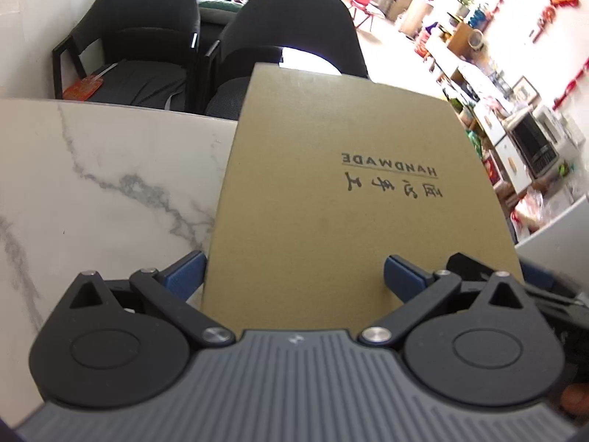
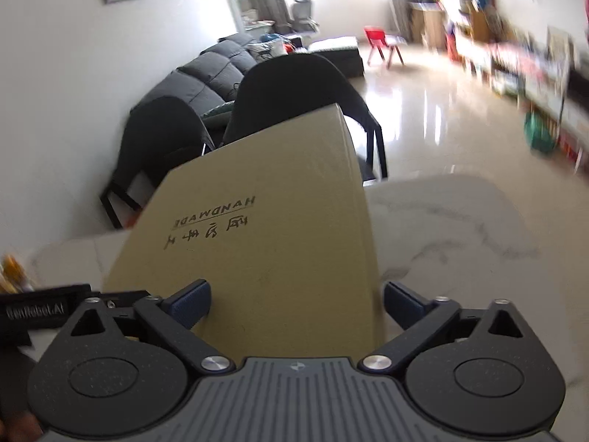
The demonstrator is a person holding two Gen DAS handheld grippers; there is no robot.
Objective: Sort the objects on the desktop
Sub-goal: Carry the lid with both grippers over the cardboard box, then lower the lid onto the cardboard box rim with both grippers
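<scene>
A tan cardboard box printed "HANDMADE" [image 1: 331, 191] fills the middle of both views and is held above the white marble table [image 1: 92, 184]. In the left wrist view my left gripper [image 1: 294, 276] has one blue pad against the box's left side and the other lying on its top face. In the right wrist view the box [image 2: 265, 228] sits between the blue pads of my right gripper [image 2: 294, 302], which close on its two sides. The left gripper's black body [image 2: 36, 309] shows at the left edge of that view.
Two black chairs [image 1: 147, 37] stand behind the table's far edge; one also shows in the right wrist view [image 2: 294, 88]. A grey sofa [image 2: 206, 73] lines the left wall. Shelves with clutter [image 1: 515, 129] run along the right. The marble table [image 2: 478, 228] extends to the right.
</scene>
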